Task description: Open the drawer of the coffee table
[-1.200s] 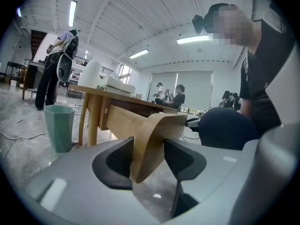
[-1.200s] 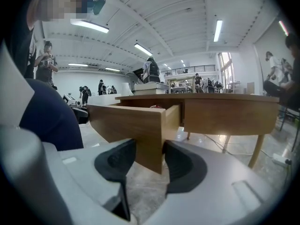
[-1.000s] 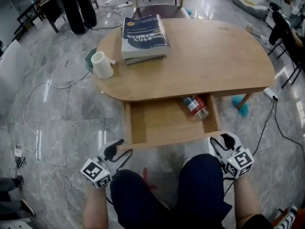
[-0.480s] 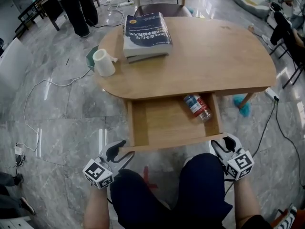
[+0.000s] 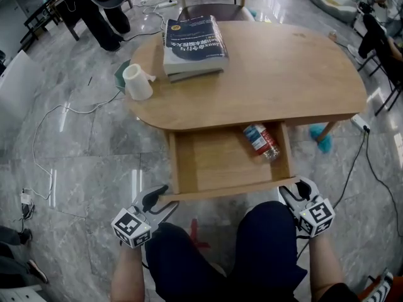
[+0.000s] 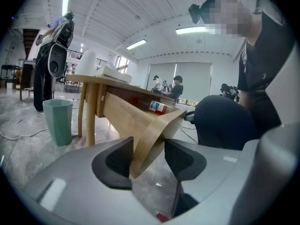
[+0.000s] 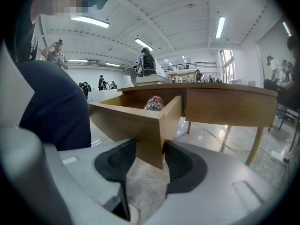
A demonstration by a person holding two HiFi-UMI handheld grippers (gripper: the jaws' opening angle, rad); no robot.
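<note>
My left tongs (image 5: 166, 199) and right tongs (image 5: 295, 189) each clamp a front corner of the table's (image 5: 283, 74) open drawer (image 5: 214, 162), a bottle (image 5: 260, 141) lying at its right side

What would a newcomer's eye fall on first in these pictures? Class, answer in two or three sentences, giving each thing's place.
The drawer stands pulled out from under the oval coffee table, with a plastic bottle lying in its back right corner. The left tongs and right tongs each grip a front corner of it. On the tabletop's left part sit stacked books and a white paper roll.
</note>
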